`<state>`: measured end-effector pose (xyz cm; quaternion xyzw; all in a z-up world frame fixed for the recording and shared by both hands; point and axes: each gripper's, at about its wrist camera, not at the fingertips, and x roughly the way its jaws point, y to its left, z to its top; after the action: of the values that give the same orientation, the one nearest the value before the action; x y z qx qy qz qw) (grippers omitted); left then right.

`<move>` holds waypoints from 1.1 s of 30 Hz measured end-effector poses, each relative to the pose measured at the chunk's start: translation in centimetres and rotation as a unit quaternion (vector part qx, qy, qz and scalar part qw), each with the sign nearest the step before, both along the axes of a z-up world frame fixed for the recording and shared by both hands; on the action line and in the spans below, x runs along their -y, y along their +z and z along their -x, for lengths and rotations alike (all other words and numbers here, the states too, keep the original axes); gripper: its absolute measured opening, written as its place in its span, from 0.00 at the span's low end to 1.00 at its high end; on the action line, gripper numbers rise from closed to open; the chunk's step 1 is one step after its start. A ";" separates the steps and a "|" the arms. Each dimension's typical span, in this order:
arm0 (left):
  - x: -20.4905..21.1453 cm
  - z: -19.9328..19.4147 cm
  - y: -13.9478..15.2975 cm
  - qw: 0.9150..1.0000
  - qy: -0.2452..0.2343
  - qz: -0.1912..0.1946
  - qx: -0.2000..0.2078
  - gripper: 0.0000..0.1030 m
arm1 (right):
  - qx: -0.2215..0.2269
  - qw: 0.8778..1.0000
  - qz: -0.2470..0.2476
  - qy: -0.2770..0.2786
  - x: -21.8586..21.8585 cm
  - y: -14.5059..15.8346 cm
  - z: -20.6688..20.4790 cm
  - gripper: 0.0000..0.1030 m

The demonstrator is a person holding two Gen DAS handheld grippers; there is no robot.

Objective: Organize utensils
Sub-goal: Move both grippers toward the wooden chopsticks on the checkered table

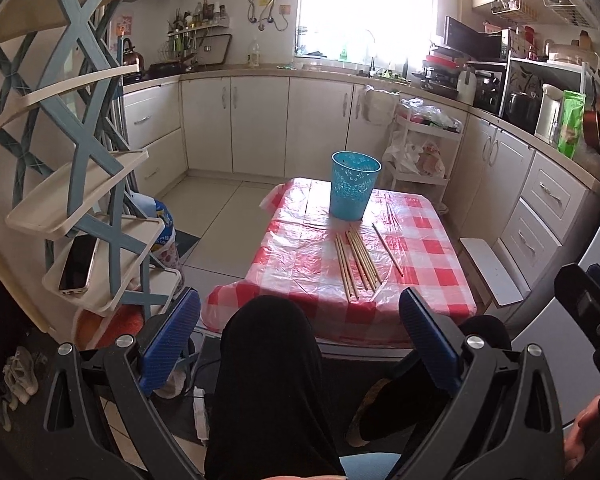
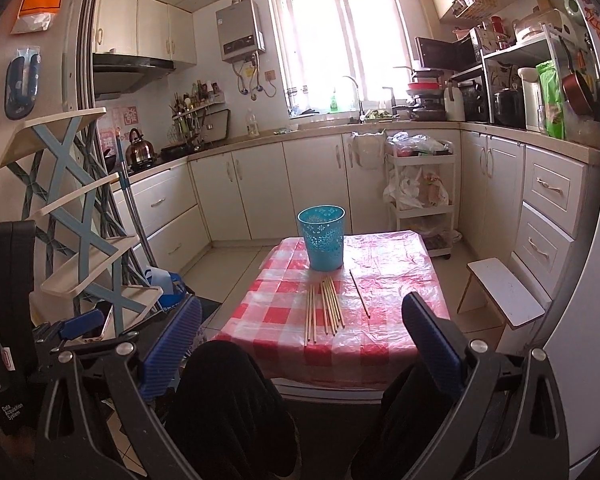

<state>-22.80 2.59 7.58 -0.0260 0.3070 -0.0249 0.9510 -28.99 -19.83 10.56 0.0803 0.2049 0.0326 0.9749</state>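
Chopsticks (image 1: pixel 358 262) mid-table, near blue bin (image 1: pixel 354 185)

Blue ribbed fingers (image 1: pixel 172 344), black frames

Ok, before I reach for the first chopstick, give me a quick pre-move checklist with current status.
1. Left gripper open and empty: ok.
2. Right gripper open and empty: ok.
3. Blue basket upright on the table, mouth open: ok.
4. Chopstick bundle lying flat in front of the basket, nothing on top: ok.
5. Single darker chopstick lies apart, right of the bundle: ok.
6. Basket empty inside: cannot tell.
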 end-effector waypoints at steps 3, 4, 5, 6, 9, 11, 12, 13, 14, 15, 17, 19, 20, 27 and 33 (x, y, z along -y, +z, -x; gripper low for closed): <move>0.3 0.2 0.3 1.000 0.008 -0.006 0.002 0.93 | 0.001 1.000 -0.003 0.001 0.4 0.0 0.2 0.94; 0.4 0.3 0.3 1.000 0.008 -0.007 0.001 0.93 | -0.001 1.000 -0.004 0.002 0.5 0.0 0.2 0.94; 0.5 0.4 0.2 1.000 0.004 -0.007 -0.002 0.93 | -0.004 1.000 -0.005 0.003 0.4 0.1 0.1 0.94; 0.7 0.4 0.2 1.000 0.001 -0.009 -0.004 0.93 | -0.005 1.000 -0.006 0.003 0.4 0.2 0.2 0.94; 1.1 0.3 0.2 1.000 0.000 -0.017 -0.012 0.93 | 0.001 1.000 -0.004 0.000 0.3 0.6 0.5 0.94; 1.2 0.5 0.3 1.000 -0.005 -0.014 -0.010 0.93 | 0.004 1.000 -0.003 -0.001 0.2 0.8 0.6 0.94; 1.3 0.6 0.4 1.000 -0.007 -0.014 -0.008 0.93 | 0.004 1.000 -0.003 -0.001 0.2 0.8 0.7 0.94; 1.3 0.7 0.5 1.000 -0.011 -0.014 -0.005 0.93 | 0.003 1.000 -0.004 -0.001 0.2 0.8 0.7 0.94; 1.4 0.8 0.5 1.000 -0.014 -0.013 -0.004 0.93 | 0.004 1.000 -0.003 -0.001 0.2 0.8 0.8 0.94; 1.4 1.0 0.6 1.000 -0.016 -0.013 -0.001 0.93 | 0.005 1.000 -0.003 -0.001 0.2 0.8 0.8 0.94; 1.5 1.3 0.7 1.000 -0.018 -0.012 0.004 0.93 | 0.007 1.000 -0.002 -0.002 -0.1 0.9 0.8 0.94; 1.6 1.5 0.8 1.000 -0.020 -0.012 0.008 0.93 | 0.009 1.000 -0.002 -0.003 -0.1 0.9 1.0 0.94; 1.7 1.5 0.7 1.000 -0.023 -0.010 0.006 0.93 | 0.010 1.000 -0.003 -0.003 -0.1 0.9 1.0 0.94; 1.8 1.3 0.3 0.999 -0.044 0.001 -0.005 0.93 | 0.010 1.000 -0.007 -0.005 0.0 0.5 1.2 0.94; 2.2 1.6 0.4 0.999 -0.046 -0.008 0.003 0.93 | 0.008 1.000 -0.011 -0.007 0.1 0.2 1.2 0.94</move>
<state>-24.36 0.40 7.96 -0.0040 0.3050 -0.0666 0.9500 -30.17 -19.94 10.78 0.0927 0.1966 0.0289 0.9757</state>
